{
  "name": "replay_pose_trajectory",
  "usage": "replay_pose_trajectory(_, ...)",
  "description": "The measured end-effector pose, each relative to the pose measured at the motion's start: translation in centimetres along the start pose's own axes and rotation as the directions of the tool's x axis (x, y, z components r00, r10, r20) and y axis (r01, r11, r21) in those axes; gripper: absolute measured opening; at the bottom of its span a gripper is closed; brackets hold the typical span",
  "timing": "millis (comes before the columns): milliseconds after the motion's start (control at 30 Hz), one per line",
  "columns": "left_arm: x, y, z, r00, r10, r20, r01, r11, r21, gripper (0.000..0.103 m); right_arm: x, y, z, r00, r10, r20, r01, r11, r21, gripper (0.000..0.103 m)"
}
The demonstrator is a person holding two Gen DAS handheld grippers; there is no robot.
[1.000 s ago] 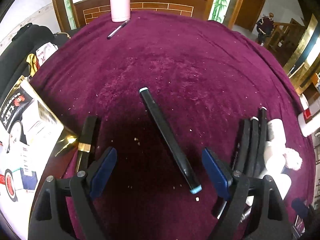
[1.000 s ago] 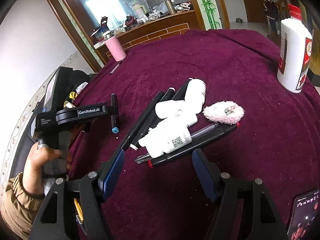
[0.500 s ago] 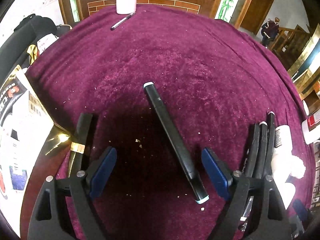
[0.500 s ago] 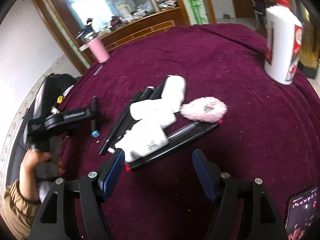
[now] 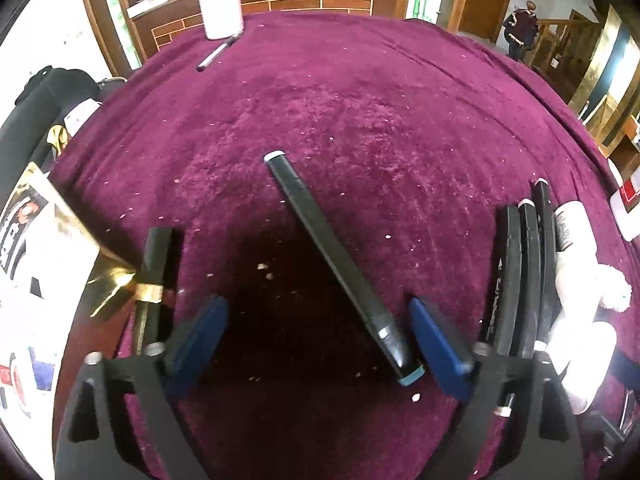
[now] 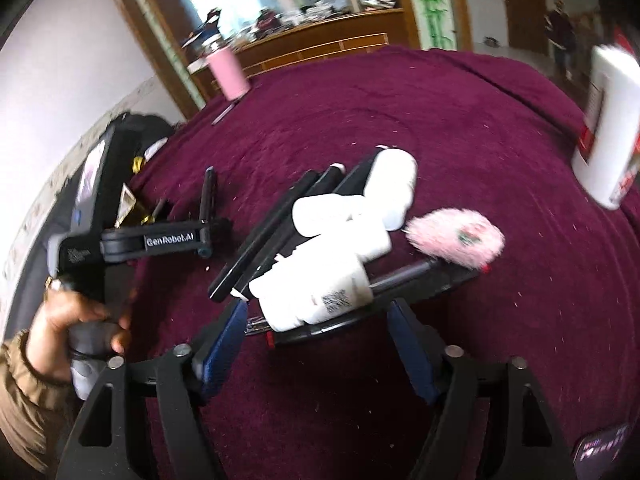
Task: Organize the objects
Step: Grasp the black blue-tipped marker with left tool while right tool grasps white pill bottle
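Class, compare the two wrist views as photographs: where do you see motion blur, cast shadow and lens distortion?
Right wrist view: blurred, smearing the white bottle and the pink fluffy item. Left wrist view: sharper, with a dark shadow on the purple cloth beside the black marker. Both: fisheye bending, black corners.

Two grippers [image 5: 316,334] [image 6: 316,340] are in view. On the cloth lie one lone black marker with a teal cap [image 5: 340,260], three black markers side by side [image 5: 520,272], one red-tipped marker [image 6: 400,300], three white bottles [image 6: 316,292] in a heap (one tall white bottle [image 6: 608,128] stands apart), one pink fluffy pad [image 6: 456,236], one pink tumbler [image 6: 230,74]
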State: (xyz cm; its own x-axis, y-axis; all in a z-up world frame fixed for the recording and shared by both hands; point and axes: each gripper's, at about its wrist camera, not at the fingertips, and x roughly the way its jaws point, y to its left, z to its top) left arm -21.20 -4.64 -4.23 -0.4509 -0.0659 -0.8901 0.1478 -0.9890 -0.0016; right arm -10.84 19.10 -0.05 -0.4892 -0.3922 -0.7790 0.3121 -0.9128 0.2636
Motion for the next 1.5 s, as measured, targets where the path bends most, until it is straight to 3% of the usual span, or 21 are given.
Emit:
replay_pose_trajectory(33, -0.3, 0.3, -0.1, 1.000, 0.002, 0.006, -0.002, 1.000, -0.005, 0.073, 0.2, 0.2, 0.1, 1.000, -0.007, -0.005, 0.007, 1.000, -0.015, 0.080)
replay_pose_trajectory(100, -0.8, 1.1, -0.4, 1.000, 0.005, 0.018, -0.005, 1.000, -0.013, 0.054, 0.5, 0.5, 0.2, 1.000, -0.017, -0.009, 0.016, 0.999, -0.037, 0.080)
replay_pose_trajectory(200, -1.3, 2.0, -0.8, 1.000, 0.000, 0.022, 0.000, 1.000, -0.017, 0.037, 1.0, 0.9, 0.4, 1.000, -0.026, -0.017, 0.025, 0.997, -0.066, 0.080)
replay_pose_trajectory(500, -1.8, 3.1, -1.5, 0.999, -0.034, 0.015, 0.034, 0.999, 0.006, 0.014, 1.5, 1.2, 0.8, 0.999, -0.035, -0.011, 0.033, 0.995, -0.093, 0.080)
replay_pose_trajectory(800, -2.9, 3.5, -3.5, 0.991, -0.137, -0.004, 0.137, 0.991, -0.012, 0.014, 1.4, 1.2, 0.8, 0.999, -0.044, -0.006, 0.044, 0.994, -0.103, 0.080)
replay_pose_trajectory(1267, -1.3, 2.7, -0.3, 0.992, -0.126, 0.003, 0.126, 0.991, -0.045, 0.020, 1.9, 1.1, 0.8, 0.999, -0.037, -0.024, 0.034, 0.993, -0.117, 0.080)
replay_pose_trajectory(1300, -1.2, 2.6, -0.2, 0.993, -0.122, 0.002, 0.122, 0.992, -0.040, 0.019, 2.0, 1.2, 0.8, 0.999, -0.042, -0.027, 0.039, 0.991, -0.124, 0.079)
replay_pose_trajectory(1367, -1.2, 2.5, -0.2, 0.995, -0.105, 0.000, 0.105, 0.994, -0.038, 0.014, 2.2, 1.3, 0.7, 0.998, -0.058, -0.033, 0.053, 0.989, -0.135, 0.067)
replay_pose_trajectory(1500, -1.3, 2.7, -0.4, 0.994, -0.109, 0.003, 0.109, 0.993, -0.035, 0.014, 2.1, 1.6, 0.6, 0.997, -0.072, -0.023, 0.068, 0.987, -0.144, 0.062)
